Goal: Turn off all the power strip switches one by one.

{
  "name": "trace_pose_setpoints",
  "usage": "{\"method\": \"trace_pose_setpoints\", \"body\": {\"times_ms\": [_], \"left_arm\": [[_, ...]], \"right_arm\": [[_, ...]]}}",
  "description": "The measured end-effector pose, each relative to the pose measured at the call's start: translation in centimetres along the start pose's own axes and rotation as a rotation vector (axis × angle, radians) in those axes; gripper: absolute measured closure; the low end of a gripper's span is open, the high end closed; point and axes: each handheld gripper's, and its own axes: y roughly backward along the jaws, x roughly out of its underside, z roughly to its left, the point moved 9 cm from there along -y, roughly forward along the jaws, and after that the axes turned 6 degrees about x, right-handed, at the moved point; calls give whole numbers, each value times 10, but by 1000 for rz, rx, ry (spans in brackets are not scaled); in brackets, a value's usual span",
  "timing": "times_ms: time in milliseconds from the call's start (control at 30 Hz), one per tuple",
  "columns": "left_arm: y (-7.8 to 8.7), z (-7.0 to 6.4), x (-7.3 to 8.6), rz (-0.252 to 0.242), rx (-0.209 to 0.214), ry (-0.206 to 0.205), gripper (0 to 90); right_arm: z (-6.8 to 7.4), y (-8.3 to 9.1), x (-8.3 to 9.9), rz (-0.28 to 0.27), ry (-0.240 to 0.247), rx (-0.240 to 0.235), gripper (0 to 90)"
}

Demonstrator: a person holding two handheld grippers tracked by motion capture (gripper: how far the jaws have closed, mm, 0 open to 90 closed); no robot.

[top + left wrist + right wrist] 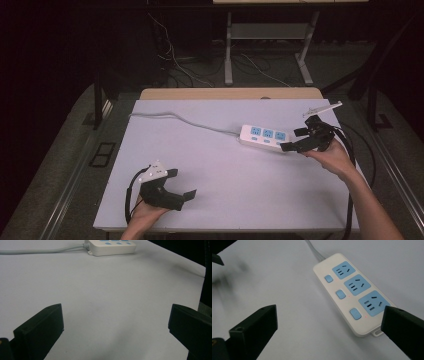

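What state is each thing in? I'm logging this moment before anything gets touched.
power strip: flat on the table, all three sockets free, cord attached
cord: slack, trailing left across the table
left tongs: open, holding nothing, apart from the strip
right tongs: open, holding nothing, at the strip's near end
table: covered by a white sheet

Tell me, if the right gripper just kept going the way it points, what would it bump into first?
Most likely the power strip. The right gripper is open and aimed at the strip's near end; one jaw already overlaps that end in its own view. How high it sits above the strip is hard to judge.
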Motion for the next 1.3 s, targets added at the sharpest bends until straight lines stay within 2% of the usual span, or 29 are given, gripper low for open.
{"method": "trace_pose_setpoints", "body": {"times_ms": [133,167,233,267,333,467,567,833,933,1300], "left_arm": [[0,0,0,-1,1,0,0],[0,0,0,-1,1,0,0],[0,0,0,-2,1,0,0],[0,0,0,-1,2,-1,0],[0,1,0,1,1,-2,0],[0,1,0,0,0,-2,0],[0,1,0,-1,-2,-3,0],[0,1,0,-1,0,-2,0],[1,2,0,-3,0,-2,0],[2,2,0,-6,-4,-3,0]], "right_arm": [[-4,-6,-1,21,6,19,6],[-5,-8,-1,30,11,26,55],[-8,-10,-1,38,23,43,91],[-9,-11,-1,42,21,51,171],[-11,-13,-2,39,24,55,235],[-15,-17,-3,39,24,69,460],[-19,-20,-1,52,25,79,584],[-20,-27,-2,51,39,52,837],[-21,-31,-2,54,48,43,886],[-31,-45,2,82,48,53,897]]}}
